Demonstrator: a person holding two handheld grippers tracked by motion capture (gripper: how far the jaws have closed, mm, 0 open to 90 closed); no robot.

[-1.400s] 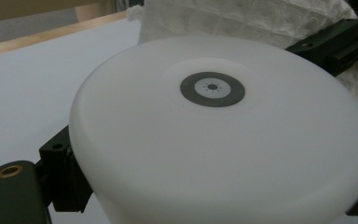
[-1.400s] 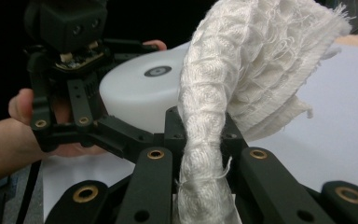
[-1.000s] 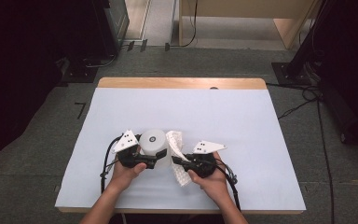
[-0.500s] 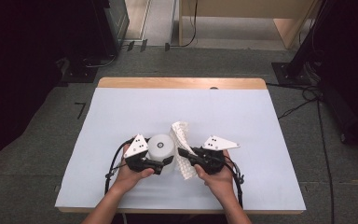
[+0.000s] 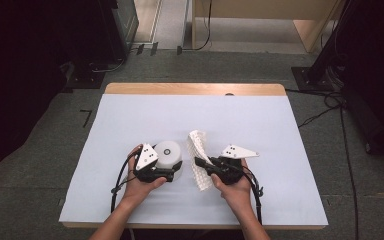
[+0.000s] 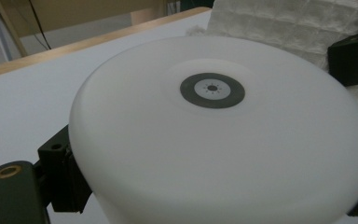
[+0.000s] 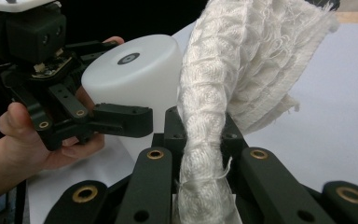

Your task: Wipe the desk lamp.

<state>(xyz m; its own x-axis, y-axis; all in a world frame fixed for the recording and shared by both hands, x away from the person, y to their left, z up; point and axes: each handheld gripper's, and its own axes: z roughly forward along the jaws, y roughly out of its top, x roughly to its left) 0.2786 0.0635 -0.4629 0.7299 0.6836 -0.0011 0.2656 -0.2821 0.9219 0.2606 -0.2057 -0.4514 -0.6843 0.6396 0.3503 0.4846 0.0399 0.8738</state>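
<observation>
White plastic tub (image 5: 168, 155) sits between the left gripper's (image 5: 172, 173) jaws, which have just been easing apart. Beside the tub, the right gripper (image 5: 199, 162) pinches a cloth (image 5: 198, 150) tight, ready for wiping.

A white round cylinder (image 6: 223, 140) fills most of the left gripper view, seen from above its flat top, which carries a small dark grey ring (image 6: 212, 90) with a paler centre. The left gripper (image 6: 214, 205) has its black jaws at either side of the cylinder, low at the frame's edges; they have just been opening. Behind the cylinder lies a white waffle-textured cloth (image 6: 298, 23), with a black gripper part (image 6: 354, 56) against it. Beyond, the pale table cover (image 6: 23, 102) meets a wooden table edge (image 6: 74, 44).
</observation>
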